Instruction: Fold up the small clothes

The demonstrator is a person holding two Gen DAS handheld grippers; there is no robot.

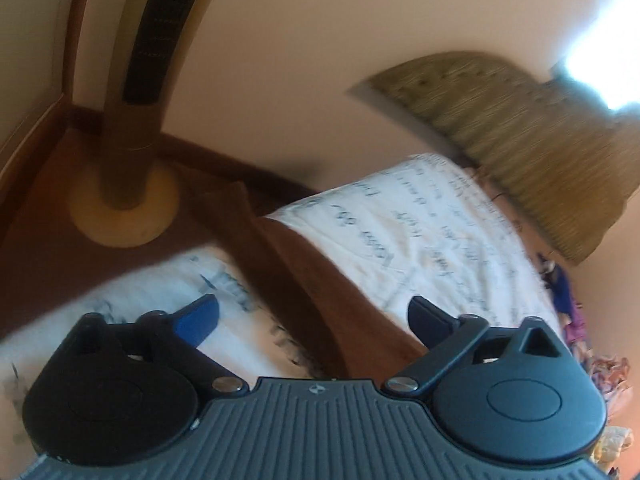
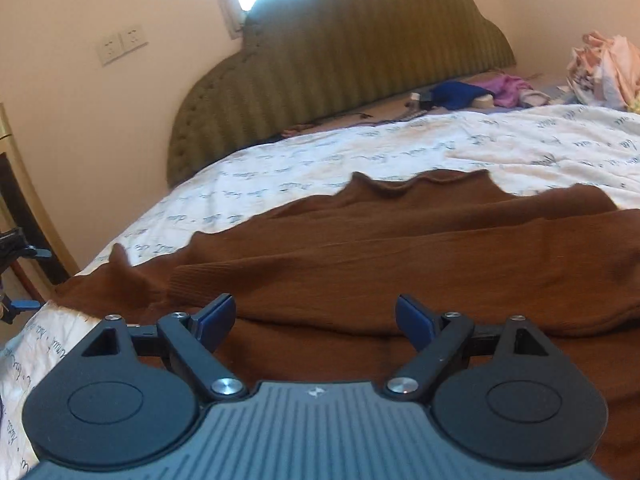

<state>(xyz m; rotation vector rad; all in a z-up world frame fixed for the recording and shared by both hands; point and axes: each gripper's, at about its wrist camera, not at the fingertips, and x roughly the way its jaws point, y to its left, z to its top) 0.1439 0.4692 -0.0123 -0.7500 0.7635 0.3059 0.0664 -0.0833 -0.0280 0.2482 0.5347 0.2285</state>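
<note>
Brown sweater (image 2: pixel 400 264) lies spread on the white printed bedsheet (image 2: pixel 320 152), one sleeve (image 1: pixel 240 216) trailing toward the bed's edge. Left gripper (image 1: pixel 312 320): jaws spread wide, nothing between them. Right gripper (image 2: pixel 315 318): jaws spread wide above the sweater, gripping nothing. Green headboard (image 2: pixel 340 52) behind

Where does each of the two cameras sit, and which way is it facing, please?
Left wrist: rides on the left tongs, angled down over the bed's edge at the brown garment, the tower fan and the floor; only its own open tongs show.
Right wrist: rides on the right tongs, looking low across the bed toward the green headboard; its own open tongs show above the brown garment.
Shared: the garment, the printed white bedcover and the headboard.
</note>
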